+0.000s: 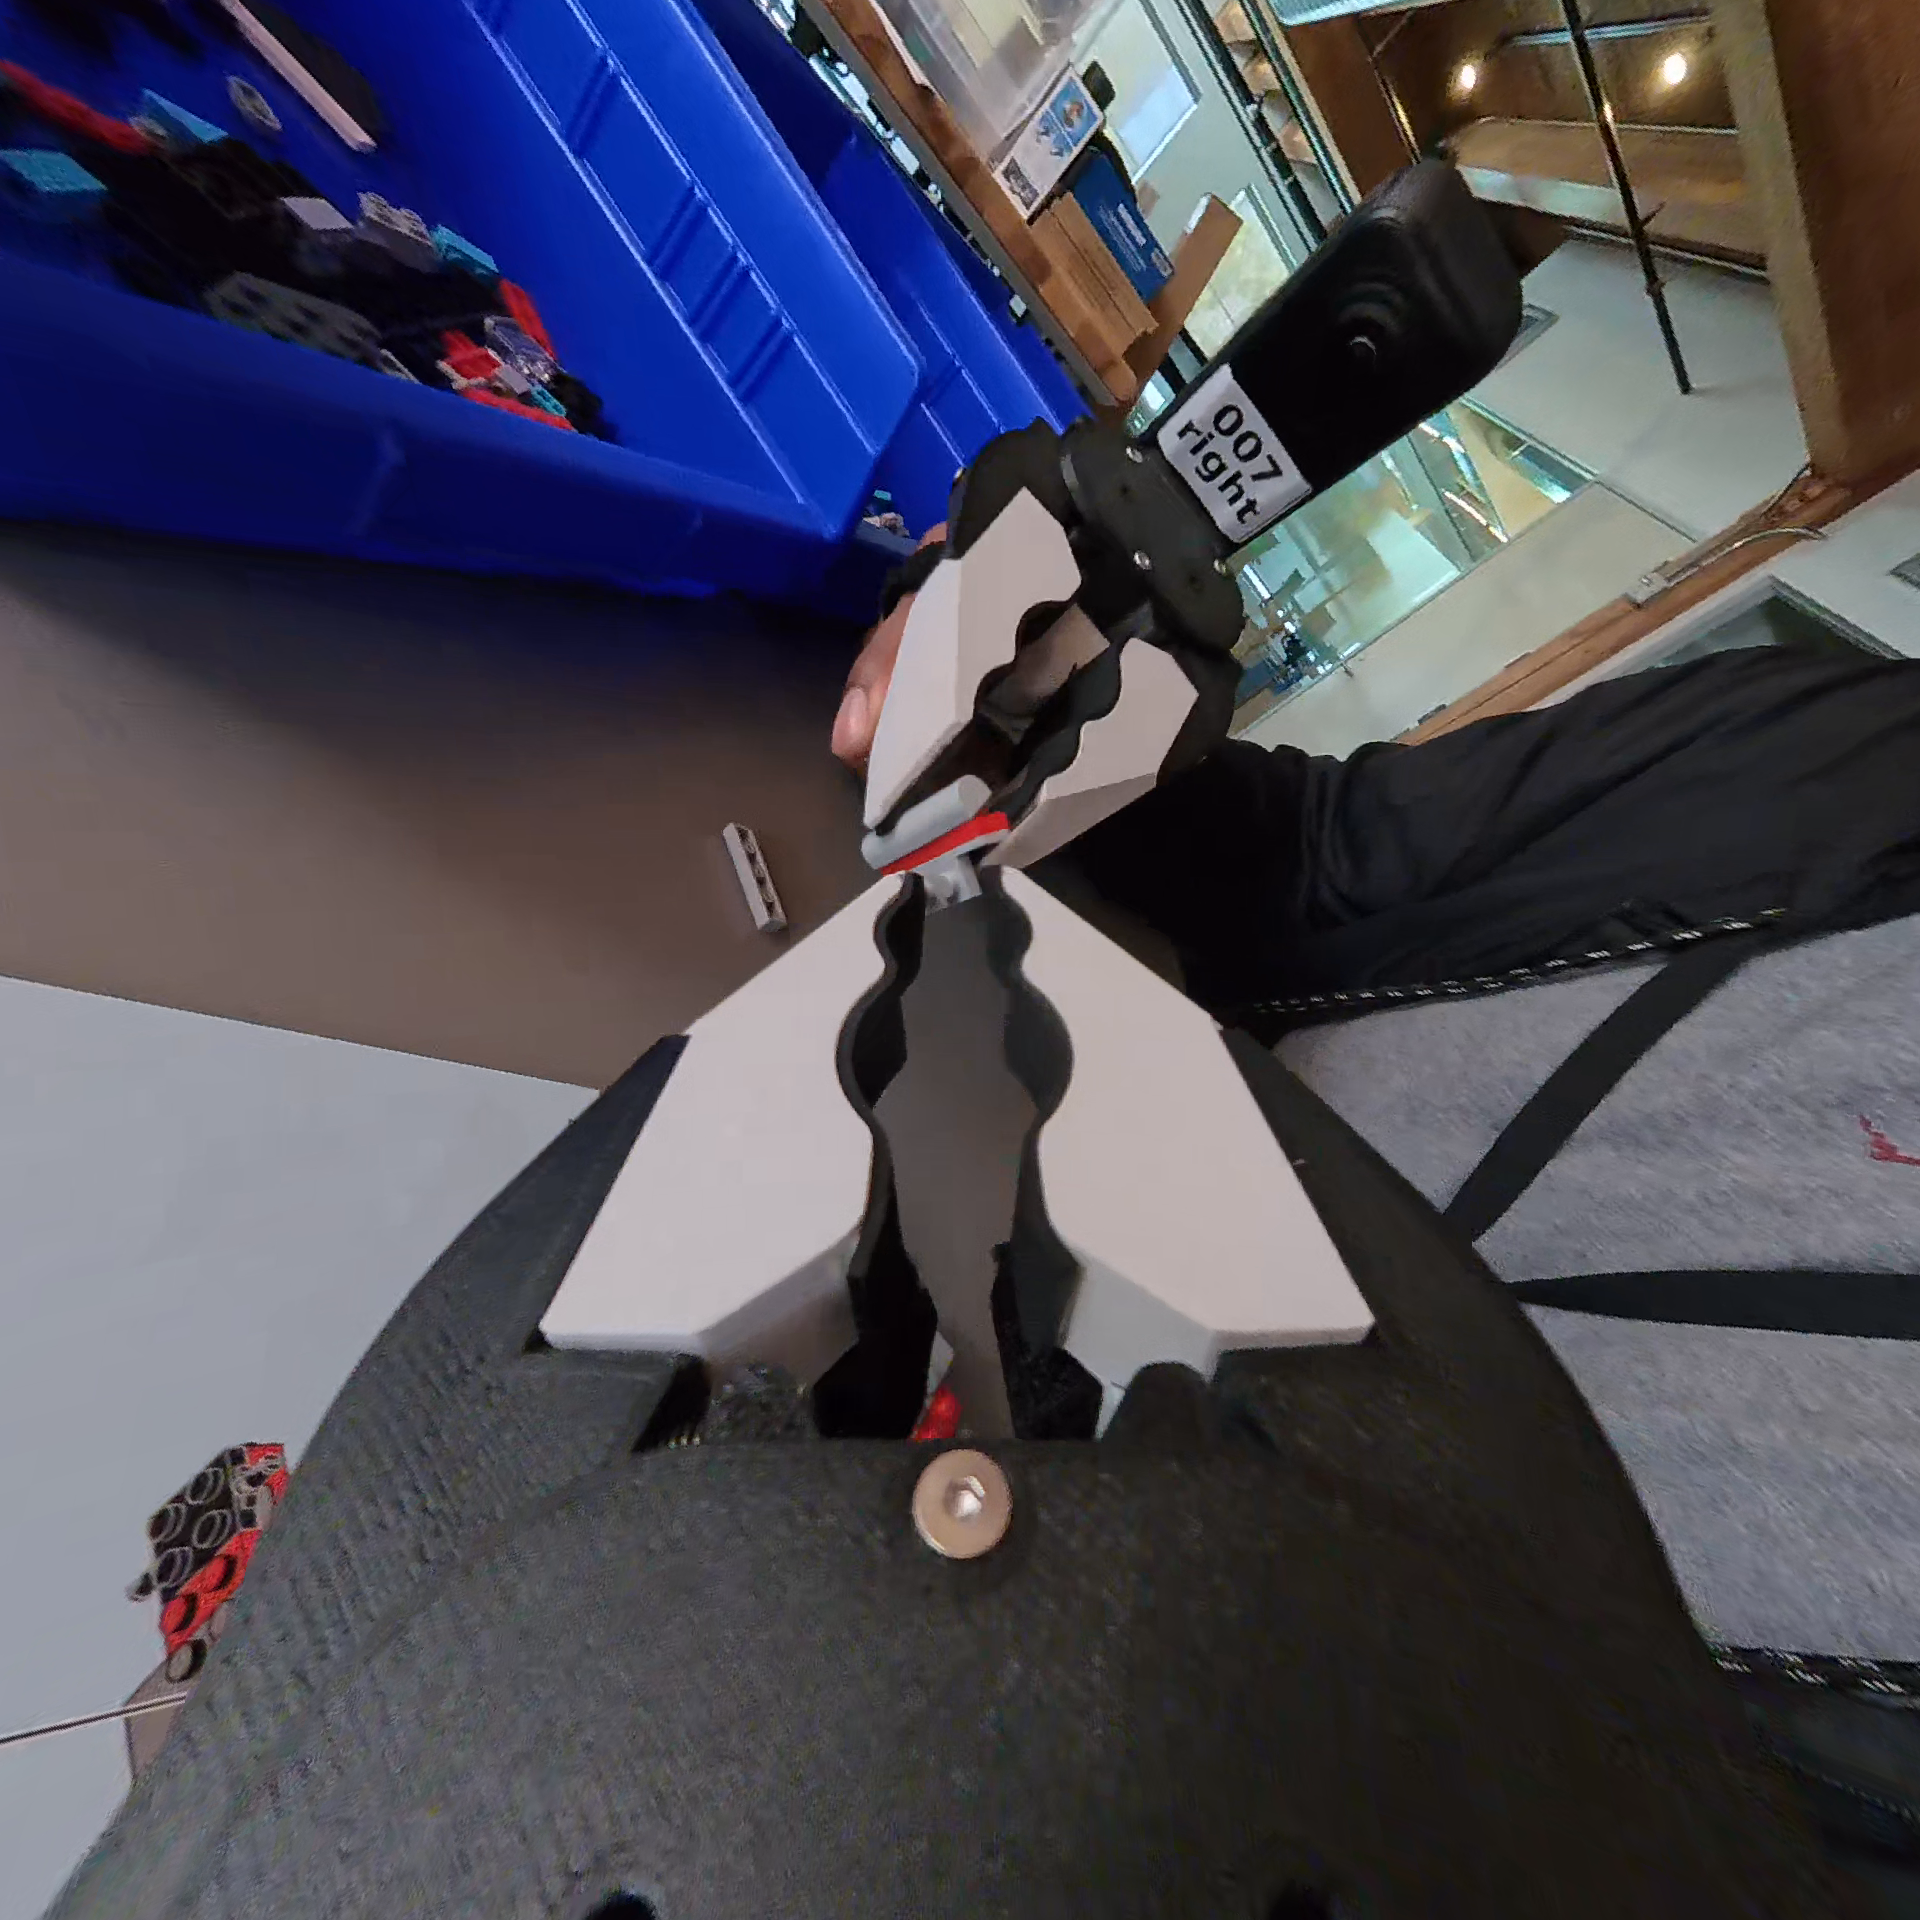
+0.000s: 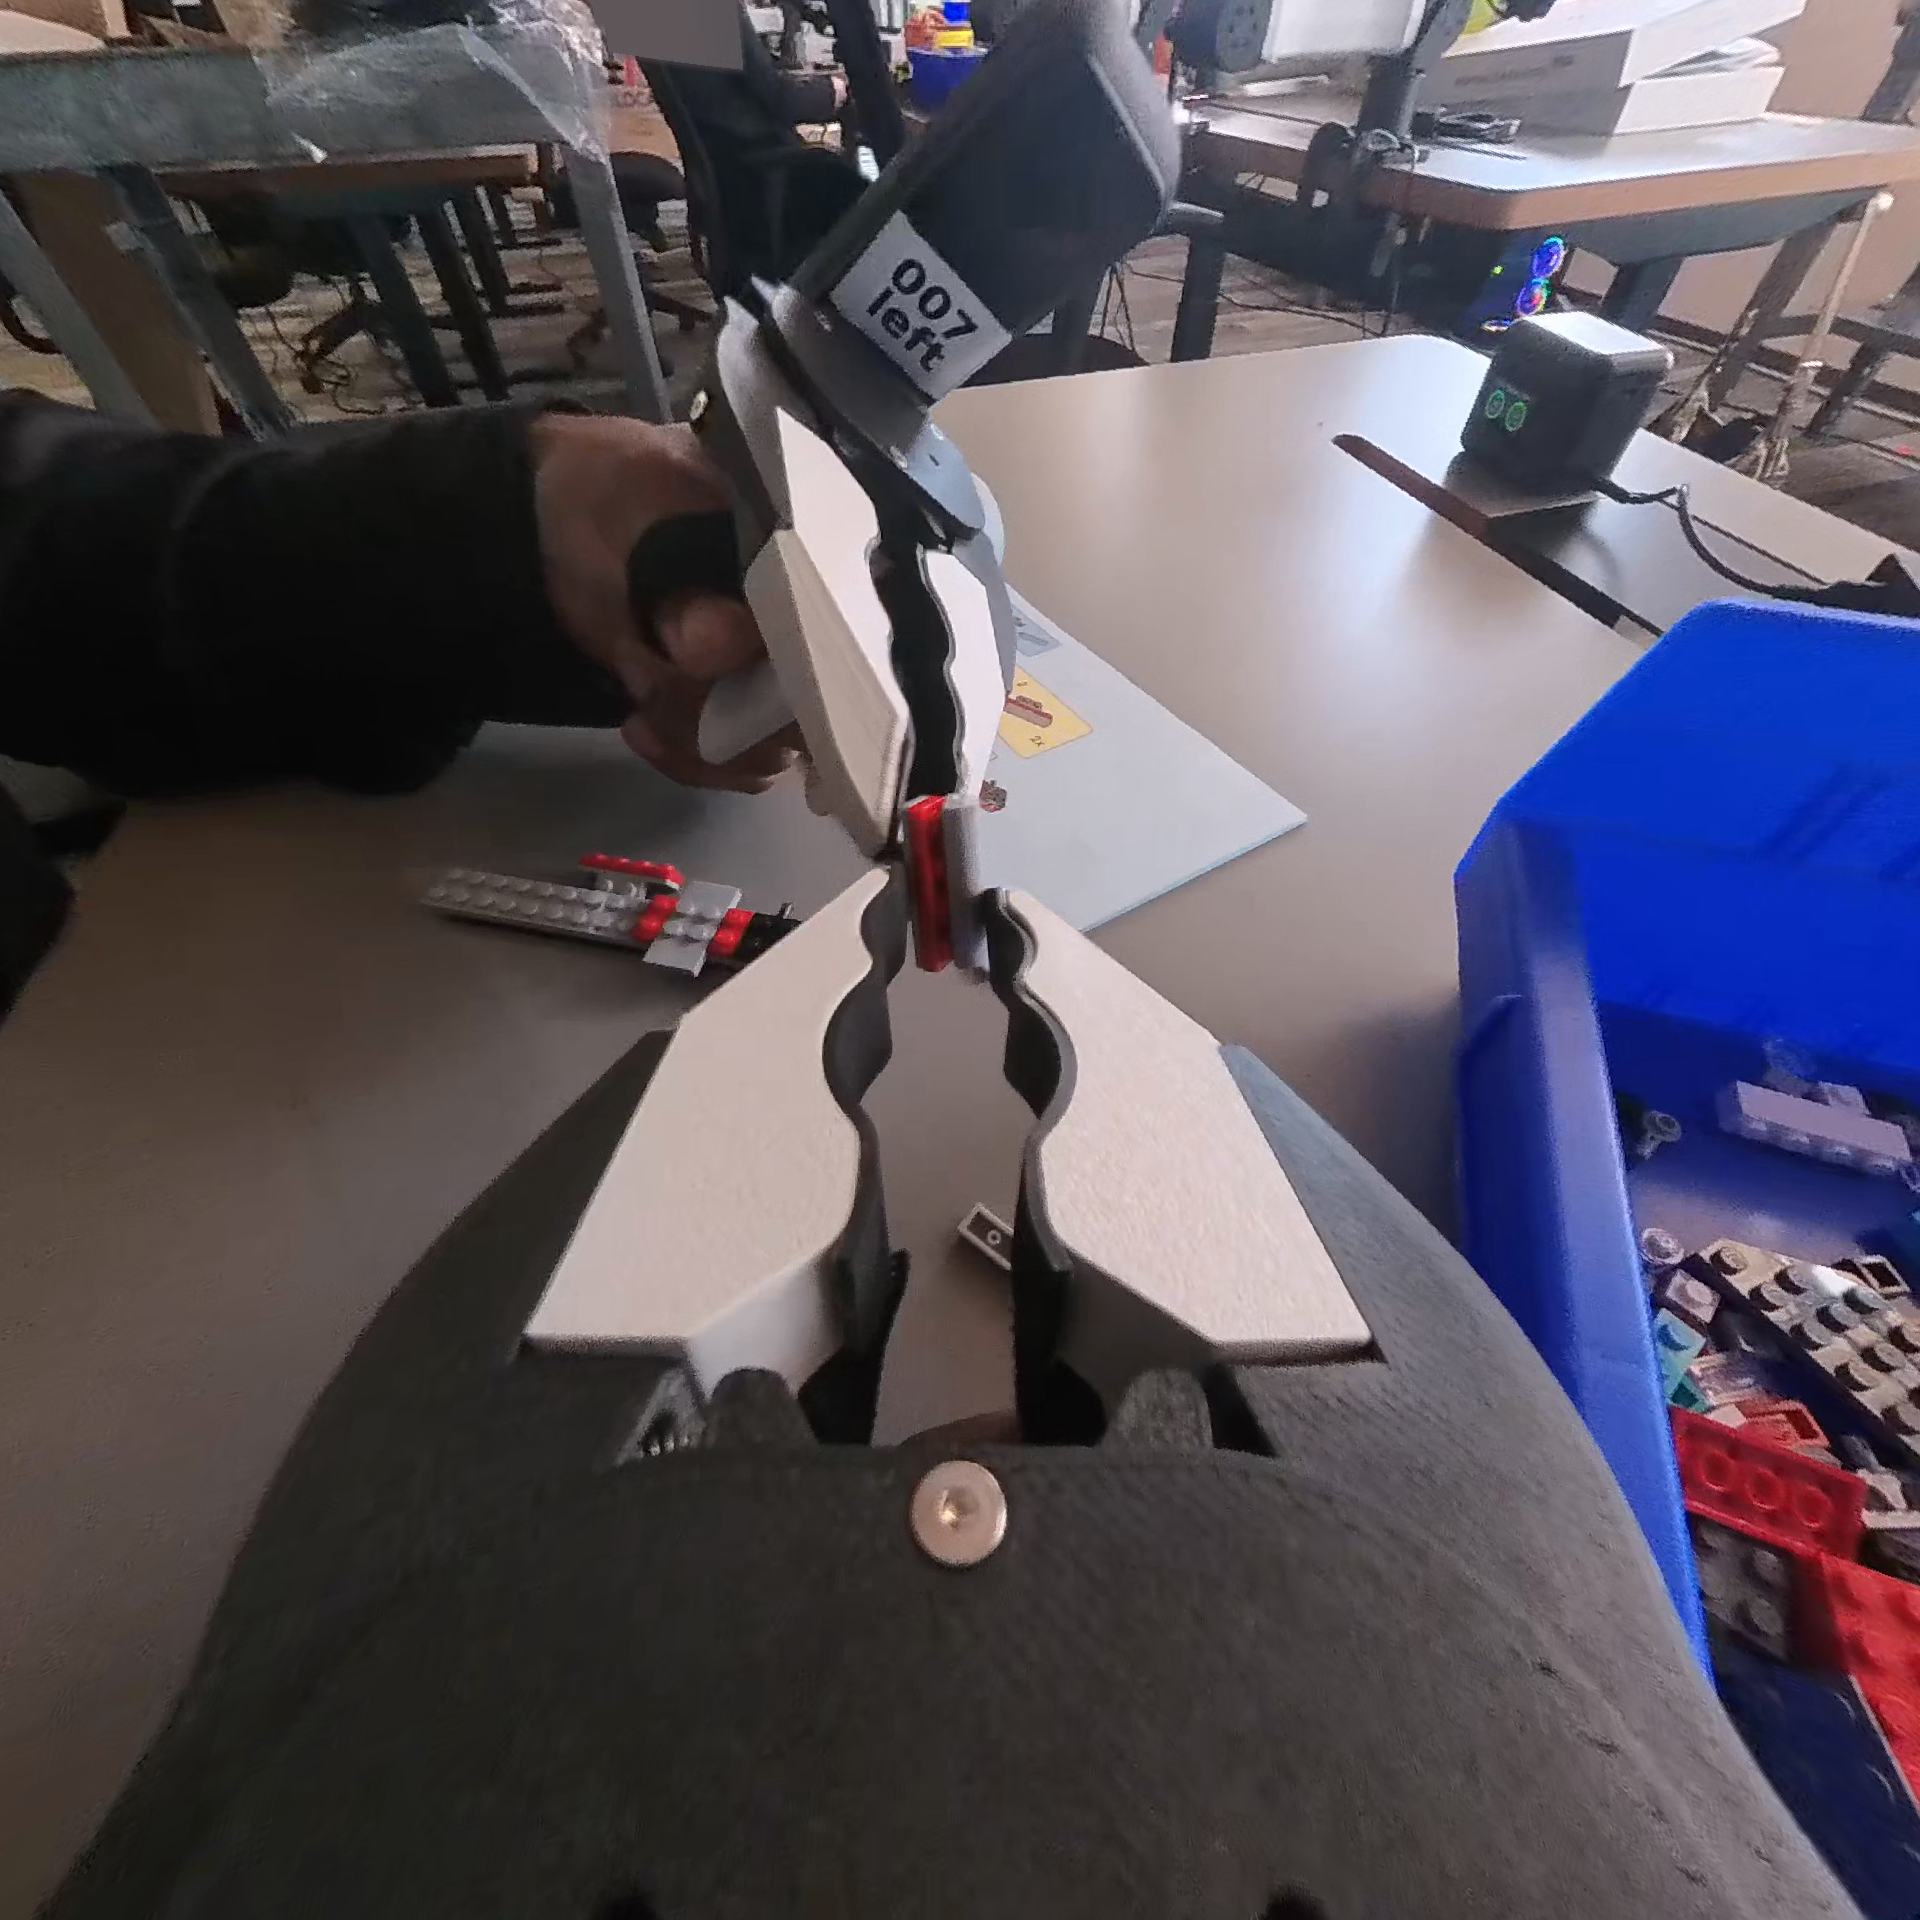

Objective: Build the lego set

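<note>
Right wrist view: right gripper (image 2: 940,914) pinches red-and-grey piece (image 2: 943,883); left gripper (image 2: 902,821) (white-labelled) nips small part.

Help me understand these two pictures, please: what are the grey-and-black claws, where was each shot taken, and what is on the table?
They are hand-held two-finger grippers, one in each of a person's hands, each carrying a camera that looks along its fingers. The left wrist view shows the left gripper pinching a small grey piece. Opposite, the right gripper holds a red-and-grey plate stack; the two meet in mid-air. On the table lie a half-built grey and red model, an instruction sheet and a loose grey plate, beside a blue bin of bricks.
</note>
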